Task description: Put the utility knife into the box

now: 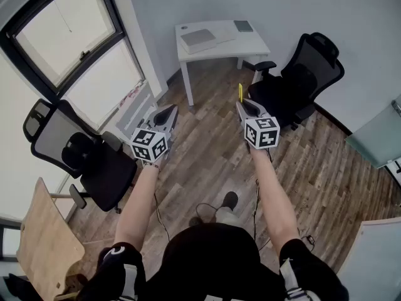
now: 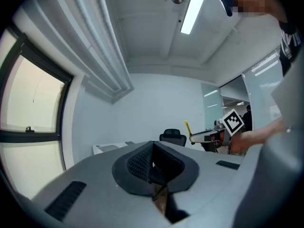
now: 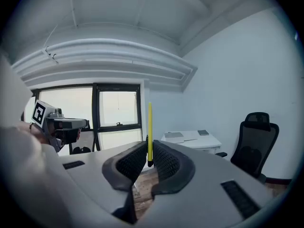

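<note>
A thin yellow utility knife (image 1: 240, 93) stands upright from my right gripper (image 1: 241, 106), which is shut on its lower end; in the right gripper view the knife (image 3: 150, 127) rises from between the dark pads (image 3: 166, 163). Beside it at about the same height, my left gripper (image 1: 170, 112) has its jaws closed together with nothing between them (image 2: 153, 161). Both are held in the air above the wooden floor. A flat pale box (image 1: 198, 40) lies on the small white table (image 1: 254, 43) by the far wall, well ahead of both grippers.
A dark flat item (image 1: 243, 26) lies at the table's back corner. One black office chair (image 1: 299, 83) stands right of the table, and another chair (image 1: 84, 158) stands by the window (image 1: 69, 49) on the left. A wooden board (image 1: 44, 246) is at lower left, a glass partition (image 1: 376, 140) at right.
</note>
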`<state>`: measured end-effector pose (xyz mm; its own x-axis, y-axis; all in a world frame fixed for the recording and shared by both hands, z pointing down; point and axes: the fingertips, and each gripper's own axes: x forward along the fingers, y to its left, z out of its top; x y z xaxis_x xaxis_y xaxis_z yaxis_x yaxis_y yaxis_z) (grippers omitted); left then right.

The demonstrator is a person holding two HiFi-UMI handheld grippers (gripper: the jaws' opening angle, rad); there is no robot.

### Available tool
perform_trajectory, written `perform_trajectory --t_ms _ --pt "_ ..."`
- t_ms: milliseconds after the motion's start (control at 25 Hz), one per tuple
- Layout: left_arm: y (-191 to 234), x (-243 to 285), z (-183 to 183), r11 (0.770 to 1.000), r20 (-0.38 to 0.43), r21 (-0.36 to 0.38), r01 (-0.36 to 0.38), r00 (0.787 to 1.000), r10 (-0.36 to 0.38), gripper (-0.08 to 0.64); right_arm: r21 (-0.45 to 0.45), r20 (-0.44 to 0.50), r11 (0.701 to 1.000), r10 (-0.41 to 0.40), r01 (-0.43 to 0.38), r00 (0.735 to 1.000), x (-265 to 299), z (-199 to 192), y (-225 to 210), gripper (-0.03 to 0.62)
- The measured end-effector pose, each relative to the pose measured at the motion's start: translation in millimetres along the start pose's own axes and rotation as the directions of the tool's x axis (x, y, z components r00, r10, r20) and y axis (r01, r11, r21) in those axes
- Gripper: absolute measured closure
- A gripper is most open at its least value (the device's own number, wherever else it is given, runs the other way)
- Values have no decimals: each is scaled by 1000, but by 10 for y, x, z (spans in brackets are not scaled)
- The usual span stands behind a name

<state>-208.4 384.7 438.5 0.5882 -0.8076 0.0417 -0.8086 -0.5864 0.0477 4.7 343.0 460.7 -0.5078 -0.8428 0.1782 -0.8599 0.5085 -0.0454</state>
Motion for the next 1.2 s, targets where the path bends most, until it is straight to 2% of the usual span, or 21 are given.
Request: perform_trajectory --t_ms 240,560,920,1200 --pt "-77 664 -2 1000 -11 6 -17 1000 17 535 2 1 1000 23 -23 1000 194 18 -586 532" --pt "-173 1369 -50 998 -28 2 -55 998 55 535 69 11 996 59 -59 998 412 44 -1396 532" --pt "-74 1704 -19 992 -9 -11 -125 992 125 535 98 11 992 81 -82 997 636 44 -1846 532" --pt "143 2061 -129 991 -4 -47 -126 992 126 535 91 -11 993 79 -78 997 921 10 -2089 532"
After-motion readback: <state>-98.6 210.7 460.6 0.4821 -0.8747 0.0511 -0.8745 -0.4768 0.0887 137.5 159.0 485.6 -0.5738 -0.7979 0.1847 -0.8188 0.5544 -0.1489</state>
